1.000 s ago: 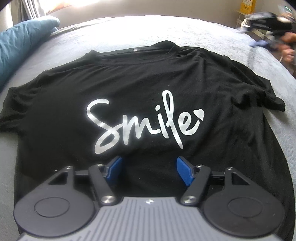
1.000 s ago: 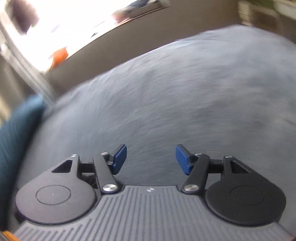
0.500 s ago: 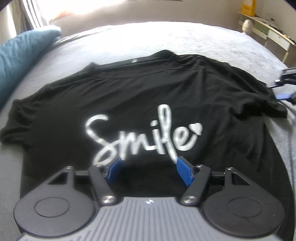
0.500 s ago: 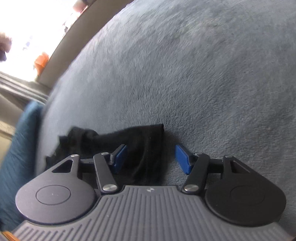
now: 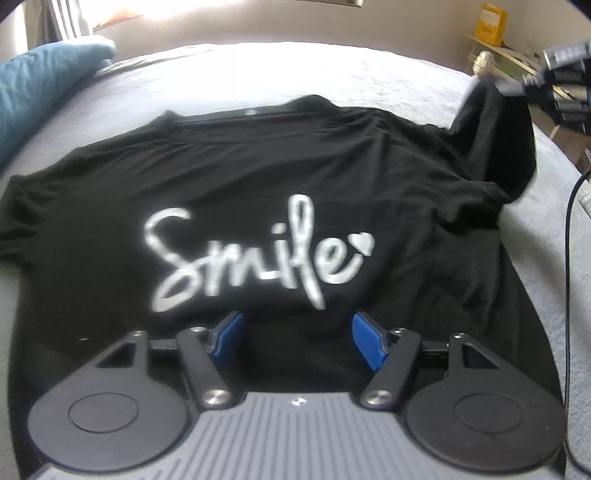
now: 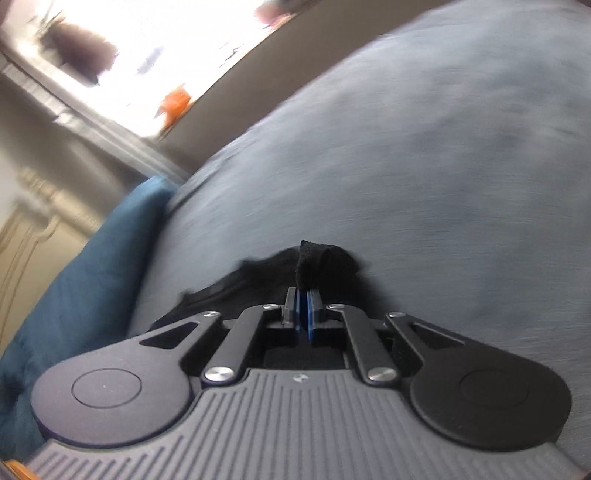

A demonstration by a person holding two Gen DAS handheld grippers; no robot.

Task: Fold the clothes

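A grey bedspread [image 5: 332, 70] covers the bed, its far side washed out by glare from a bright window [image 6: 155, 48]. A teal pillow [image 5: 40, 85] lies along the bed's left edge and also fills the lower left of the right wrist view [image 6: 85, 277]. A yellow box [image 5: 489, 24] stands on a pale shelf [image 5: 509, 55] by the right wall. A dark cable [image 5: 570, 258] hangs at the right edge. A small orange object [image 6: 175, 103] sits by the window.
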